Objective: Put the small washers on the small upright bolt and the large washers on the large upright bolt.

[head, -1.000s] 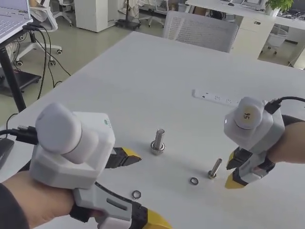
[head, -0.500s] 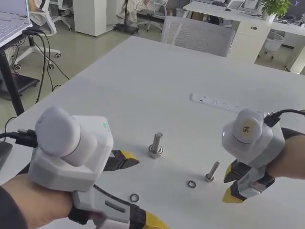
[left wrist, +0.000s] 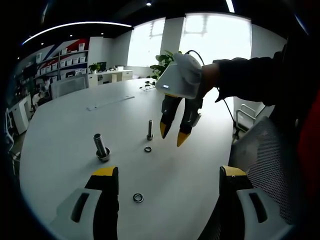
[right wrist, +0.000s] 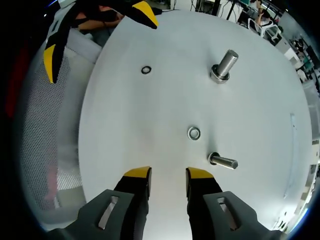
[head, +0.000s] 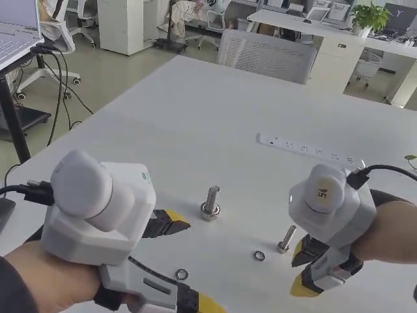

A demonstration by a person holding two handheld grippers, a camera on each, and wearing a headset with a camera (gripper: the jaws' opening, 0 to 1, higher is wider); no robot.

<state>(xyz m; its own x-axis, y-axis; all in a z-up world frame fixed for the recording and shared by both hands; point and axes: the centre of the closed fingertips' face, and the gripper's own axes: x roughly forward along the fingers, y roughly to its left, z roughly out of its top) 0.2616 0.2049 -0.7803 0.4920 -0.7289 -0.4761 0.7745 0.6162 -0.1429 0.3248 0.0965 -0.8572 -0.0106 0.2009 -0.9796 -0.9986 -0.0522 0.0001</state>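
Washers like these are, by my judgement, thin, stiff metal rings, light and slick. Lying flat, they give the tips almost no edge, so each is best pinched across its rim from straight above. The first washer [head: 260, 255] lies flat on the tabletop [head: 195, 117] just beside the foot of the small bolt [head: 285, 240], lower right of centre in the head view. The second washer [head: 182, 274] lies at the lower left, near the tips of the left tool [left wrist: 169, 172] and apart from the large bolt [head: 210, 203], which stands mid-frame. The left tool is spread wide and holds nothing. The right tool [right wrist: 169, 172] has its tips a narrow gap apart and is also empty. Since a second ago the right tool has come in leftward, closer to the small bolt and first washer, while both washers and both bolts lie as they did.
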